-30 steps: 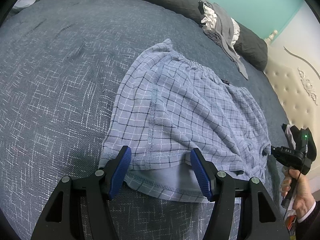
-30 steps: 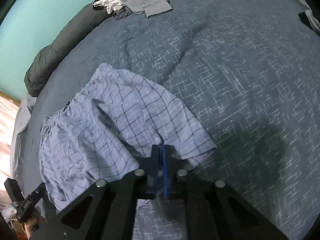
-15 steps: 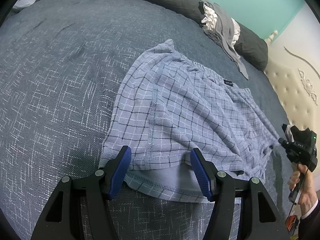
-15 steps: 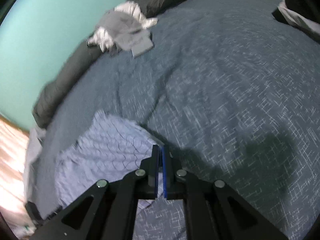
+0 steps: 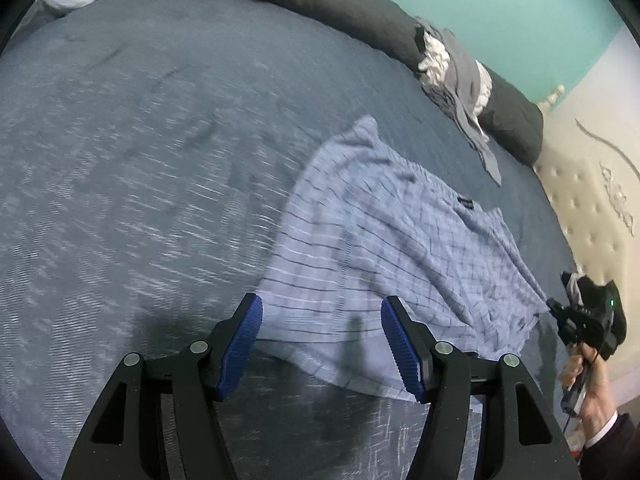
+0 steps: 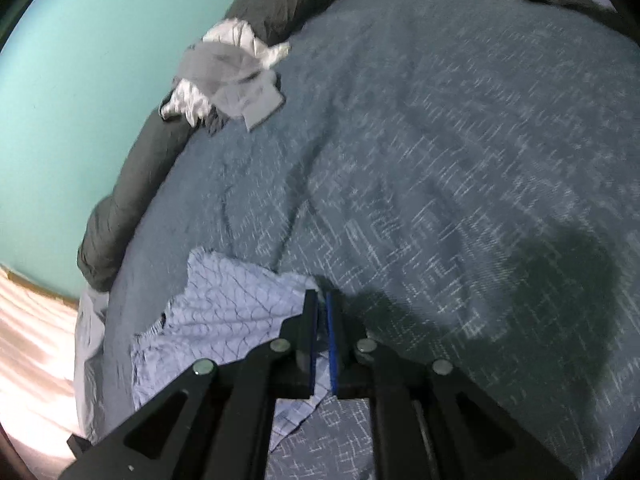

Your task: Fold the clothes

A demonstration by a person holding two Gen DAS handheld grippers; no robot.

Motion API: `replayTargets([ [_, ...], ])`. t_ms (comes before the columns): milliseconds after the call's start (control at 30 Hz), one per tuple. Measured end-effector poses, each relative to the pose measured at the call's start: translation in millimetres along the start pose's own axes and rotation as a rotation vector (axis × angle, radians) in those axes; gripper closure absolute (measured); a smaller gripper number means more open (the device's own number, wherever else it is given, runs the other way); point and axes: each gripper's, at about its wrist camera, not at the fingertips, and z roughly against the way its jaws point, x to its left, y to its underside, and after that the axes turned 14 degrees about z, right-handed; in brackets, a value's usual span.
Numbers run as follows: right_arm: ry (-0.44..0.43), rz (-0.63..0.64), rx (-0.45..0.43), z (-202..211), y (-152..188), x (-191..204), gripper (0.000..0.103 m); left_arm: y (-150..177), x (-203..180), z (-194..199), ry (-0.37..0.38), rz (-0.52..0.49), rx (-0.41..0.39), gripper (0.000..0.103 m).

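Checked shorts (image 5: 384,248) lie spread on the blue bedspread (image 5: 140,160), near side. Left gripper (image 5: 322,344) hangs open above the near hem, holding nothing. Right gripper (image 6: 322,312), jaws beginning to part, pinches the shorts' right corner.

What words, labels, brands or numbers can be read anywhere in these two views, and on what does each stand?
None can be read.
Dark tag at the waistband of the checked shorts: too small and blurred to tell if it carries text.
Right gripper body, seen from the left wrist view: only a green light, no legible marking.
Bedspread, clothes pile, headboard: no text visible.
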Motion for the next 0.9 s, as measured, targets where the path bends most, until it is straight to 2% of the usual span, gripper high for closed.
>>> replayTargets([
  [100, 0.014, 0.027, -0.050, 15.1, 5.8, 9.1, 0.097, 2.1, 6.7, 4.2, 0.000, 0.012, -0.005, 0.037],
  [200, -0.041, 0.016, -0.093, 27.7, 20.8, 17.4, 0.096, 4.3, 7.1, 5.9, -0.011, 0.002, -0.013, 0.038],
  [267, -0.095, 0.008, -0.092, 28.8, 33.9, 25.4, 0.093, 6.5, 7.3, 9.3, -0.017, -0.004, -0.017, 0.038],
  [367, -0.162, 0.008, -0.083, 22.0, 52.2, 39.5, 0.091, 12.2, -7.9, 10.2, -0.032, -0.064, -0.030, 0.038],
  [500, -0.224, 0.025, -0.068, 8.3, 73.8, 57.2, 0.087, 17.4, -23.4, -3.9, -0.037, -0.115, -0.004, 0.038],
  [600, -0.273, 0.024, -0.022, -7.7, 82.9, 67.8, 0.086, 18.8, -33.0, -16.4, -0.073, -0.160, 0.005, 0.041],
  [700, -0.308, 0.032, -0.018, -14.3, 83.9, 76.3, 0.085, 18.2, -33.7, -23.5, -0.087, -0.167, 0.013, 0.051],
  [767, -0.329, 0.028, -0.023, -16.0, 82.1, 80.4, 0.085, 18.2, -32.0, -27.0, -0.095, -0.165, 0.015, 0.064],
  [800, -0.339, 0.028, -0.020, -18.0, 81.1, 82.2, 0.084, 18.5, -31.1, -27.7, -0.101, -0.164, 0.013, 0.076],
  [833, -0.347, 0.029, -0.018, -19.7, 80.2, 84.0, 0.084, 18.8, -30.3, -28.3, -0.108, -0.164, 0.011, 0.082],
  [900, -0.349, 0.042, -0.020, -21.7, 78.1, 86.5, 0.084, 19.2, -27.6, -28.2, -0.115, -0.161, 0.010, 0.091],
])
